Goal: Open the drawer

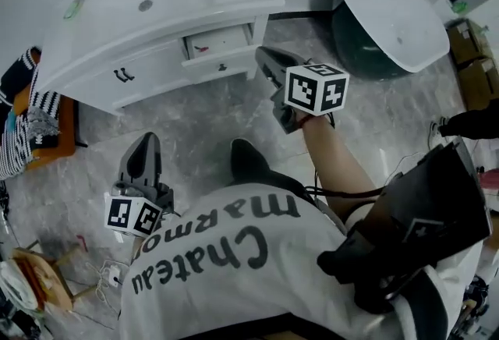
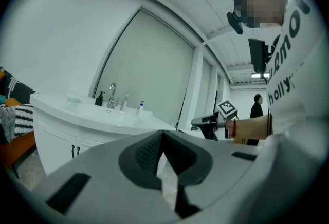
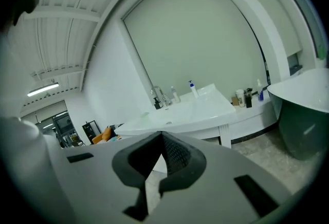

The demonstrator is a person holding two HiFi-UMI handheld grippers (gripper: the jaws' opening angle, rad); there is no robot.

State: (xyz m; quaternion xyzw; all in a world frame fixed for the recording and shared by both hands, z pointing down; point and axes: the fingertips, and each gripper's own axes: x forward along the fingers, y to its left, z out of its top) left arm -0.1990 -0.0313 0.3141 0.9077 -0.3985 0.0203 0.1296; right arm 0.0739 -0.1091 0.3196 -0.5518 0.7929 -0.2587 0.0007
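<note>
Hovering short of the vanity, left gripper (image 1: 146, 145) and right gripper (image 1: 269, 61) had jaws together, empty. The stiff drawer (image 1: 238, 63) probably slid lightly by its small dark knob (image 1: 222, 66).

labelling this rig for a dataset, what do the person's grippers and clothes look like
Both the left gripper and the right gripper are grey and tapered, each bearing a white cube with black square markers. The person wears a white T-shirt with black lettering.

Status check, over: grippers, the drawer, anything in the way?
Left gripper shut, empty, low beside the person. Right gripper shut, empty, near the drawer. Drawer partly open. Nothing in between.
</note>
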